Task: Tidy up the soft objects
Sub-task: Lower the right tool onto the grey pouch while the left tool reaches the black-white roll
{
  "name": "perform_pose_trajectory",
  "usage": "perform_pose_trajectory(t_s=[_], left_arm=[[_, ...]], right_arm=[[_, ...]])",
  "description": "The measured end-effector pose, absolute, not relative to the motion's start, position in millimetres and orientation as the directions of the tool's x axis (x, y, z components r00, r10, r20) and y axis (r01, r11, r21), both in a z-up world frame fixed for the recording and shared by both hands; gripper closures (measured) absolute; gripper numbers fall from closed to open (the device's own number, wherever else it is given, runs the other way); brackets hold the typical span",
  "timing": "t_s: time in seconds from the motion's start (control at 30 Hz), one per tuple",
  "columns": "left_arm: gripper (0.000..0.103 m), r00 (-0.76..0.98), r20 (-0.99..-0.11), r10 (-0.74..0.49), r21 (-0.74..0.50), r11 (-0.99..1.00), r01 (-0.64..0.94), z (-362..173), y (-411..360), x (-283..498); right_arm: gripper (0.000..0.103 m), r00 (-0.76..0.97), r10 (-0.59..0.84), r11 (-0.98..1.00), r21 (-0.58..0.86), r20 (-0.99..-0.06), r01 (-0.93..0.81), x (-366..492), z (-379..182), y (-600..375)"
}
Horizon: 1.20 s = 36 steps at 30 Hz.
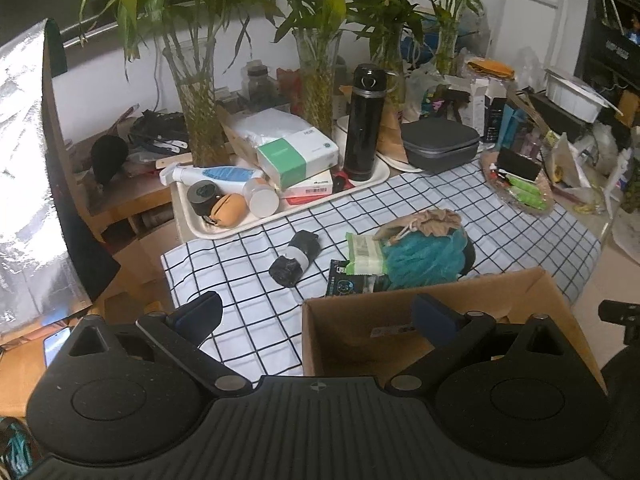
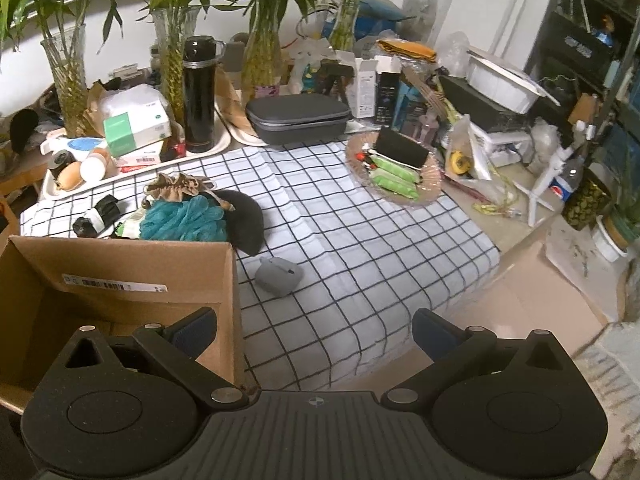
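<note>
A blue mesh bath sponge (image 1: 424,258) (image 2: 184,220) lies on the checked cloth (image 1: 248,280) (image 2: 360,240) beside a green wipes pack (image 1: 366,254), a tan drawstring pouch (image 1: 432,222) (image 2: 180,186), a black soft cushion (image 2: 246,220) and a black roll with a white band (image 1: 294,258) (image 2: 96,216). A small grey pouch (image 2: 278,272) lies alone. An open cardboard box (image 1: 400,320) (image 2: 120,280) stands in front of them. My left gripper (image 1: 316,316) is open and empty above the box's left edge. My right gripper (image 2: 314,328) is open and empty above the cloth, right of the box.
A cream tray (image 1: 224,232) holds bottles, tape and tissue boxes, with a black flask (image 1: 362,120) (image 2: 199,96) behind. A grey hard case (image 1: 440,146) (image 2: 298,118), a glass dish of green packs (image 2: 394,170), vases of bamboo (image 1: 200,112) and clutter line the back and right.
</note>
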<state>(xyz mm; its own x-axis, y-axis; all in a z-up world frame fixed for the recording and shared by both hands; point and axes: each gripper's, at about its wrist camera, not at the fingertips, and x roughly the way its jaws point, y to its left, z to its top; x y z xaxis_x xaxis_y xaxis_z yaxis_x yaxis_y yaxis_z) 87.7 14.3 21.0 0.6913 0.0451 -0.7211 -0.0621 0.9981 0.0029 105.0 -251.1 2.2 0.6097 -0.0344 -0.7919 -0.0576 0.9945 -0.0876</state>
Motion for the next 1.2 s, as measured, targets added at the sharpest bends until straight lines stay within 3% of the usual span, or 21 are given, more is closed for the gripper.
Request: perform_pose_trajectory(t_s=[0.23,0.43,0.9,1.2], left_arm=[[0.000,0.713,-0.700,-0.021,-0.029,1.000,0.001,16.2,28.5,100.7],[0.000,0.716,-0.694,-0.077,-0.085,0.996,0.025,7.3,46.2,118.5],[0.000,0.724,-0.667,-0.173,-0.204,0.978,0.046,-18.9,86.4,166.1],[0.000,0.738,-0.652,-0.175,-0.220,0.975,0.037,-45.1,97.7,211.9]], right_arm=[[0.000,0.619,0.097,0.994,0.040,-0.780,-0.105,123.6,3.2,-281.5],[0.000,0.606,0.102,0.995,0.092,-0.789,-0.048,154.1,-7.8,-314.5],[0.000,0.495,0.244,0.962,0.273,-0.834,-0.014,231.6,-80.8,-325.6],[0.000,0.392,0.232,0.962,0.271,-0.890,0.046,277.8,-133.1,-304.3]])
